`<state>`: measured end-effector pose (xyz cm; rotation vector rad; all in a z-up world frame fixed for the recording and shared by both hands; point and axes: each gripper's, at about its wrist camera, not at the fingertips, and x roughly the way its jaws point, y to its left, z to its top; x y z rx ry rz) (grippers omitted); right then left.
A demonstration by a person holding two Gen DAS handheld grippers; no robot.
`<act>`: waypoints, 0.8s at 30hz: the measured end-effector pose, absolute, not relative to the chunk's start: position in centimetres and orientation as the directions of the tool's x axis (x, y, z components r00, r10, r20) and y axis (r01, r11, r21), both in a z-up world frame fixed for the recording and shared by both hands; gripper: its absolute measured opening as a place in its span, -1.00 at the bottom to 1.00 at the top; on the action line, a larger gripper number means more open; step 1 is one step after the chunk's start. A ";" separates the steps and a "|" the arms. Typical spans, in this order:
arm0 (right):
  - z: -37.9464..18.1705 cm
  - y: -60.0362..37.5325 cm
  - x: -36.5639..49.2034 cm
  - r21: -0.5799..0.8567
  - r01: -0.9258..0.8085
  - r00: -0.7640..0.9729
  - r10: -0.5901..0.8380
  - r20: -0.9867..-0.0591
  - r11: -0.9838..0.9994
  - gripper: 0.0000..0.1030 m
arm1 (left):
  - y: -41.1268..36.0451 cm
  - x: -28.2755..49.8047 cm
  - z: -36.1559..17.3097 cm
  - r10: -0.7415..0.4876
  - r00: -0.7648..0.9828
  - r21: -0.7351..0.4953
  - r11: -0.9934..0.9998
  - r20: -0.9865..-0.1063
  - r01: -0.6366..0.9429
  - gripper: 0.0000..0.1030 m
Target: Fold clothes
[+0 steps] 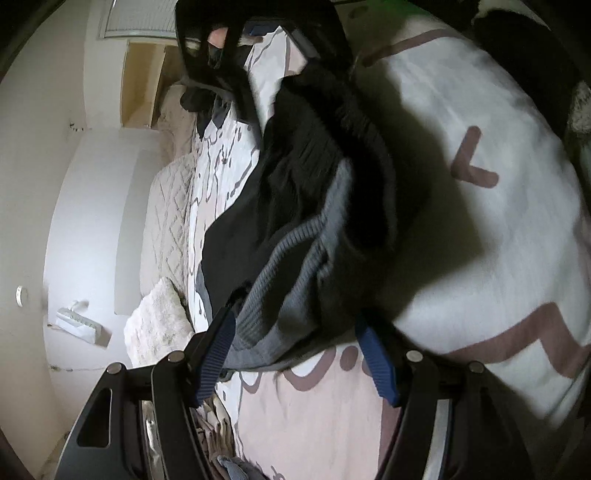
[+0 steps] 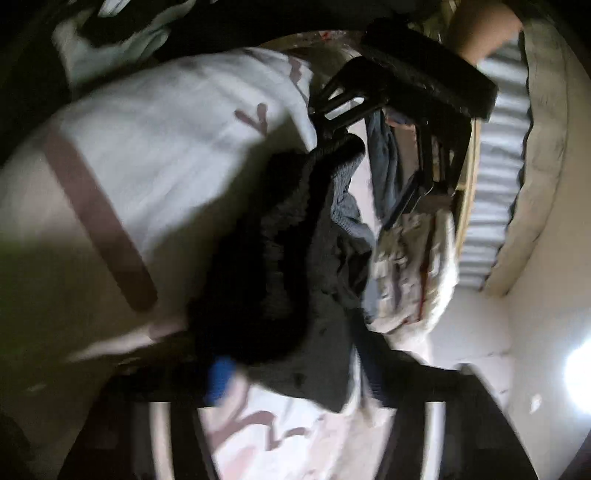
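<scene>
A dark garment (image 1: pixel 303 192) with a grey ribbed hem (image 1: pixel 291 266) hangs bunched above the bed cover (image 1: pixel 498 221) and casts a shadow on it. At the bottom of the left wrist view my left gripper (image 1: pixel 297 360) is shut on the bunched hem, which keeps its blue pads (image 1: pixel 218 354) apart. The blurred right wrist view shows the same garment (image 2: pixel 280 258). There my right gripper (image 2: pixel 297 376) grips its other end between blue pads (image 2: pixel 221 376). Each gripper's black frame shows in the other's view: the right one (image 1: pixel 258 33), the left one (image 2: pixel 436 85).
The white bed cover (image 2: pixel 166 155) with mauve marks fills most of both views. A cream quilted blanket (image 1: pixel 173 206) and a fluffy pillow (image 1: pixel 155 328) lie along the wall side. Other folded fabric (image 1: pixel 218 421) sits under the left gripper. A window blind (image 2: pixel 495 184) is at the right.
</scene>
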<state>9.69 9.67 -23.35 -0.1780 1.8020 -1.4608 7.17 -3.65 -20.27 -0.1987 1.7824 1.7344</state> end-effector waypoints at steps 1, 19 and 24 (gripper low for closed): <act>-22.8 9.3 9.4 -0.859 0.411 -0.670 -0.537 -0.513 0.307 -0.44 | -3.6 7.3 -20.3 0.323 -0.788 0.849 0.125 -0.525 -0.514 0.29; -11.7 5.4 -4.7 0.008 0.860 -0.272 -0.473 -0.838 -0.510 -0.62 | 0.9 5.9 -18.0 0.281 -0.753 0.729 -0.206 -0.595 -0.653 0.60; -11.8 7.3 -3.8 0.020 0.851 -0.265 -0.462 -0.846 -0.524 -0.62 | 1.8 6.7 -17.5 0.290 -0.705 0.634 -0.307 -0.648 -0.710 0.60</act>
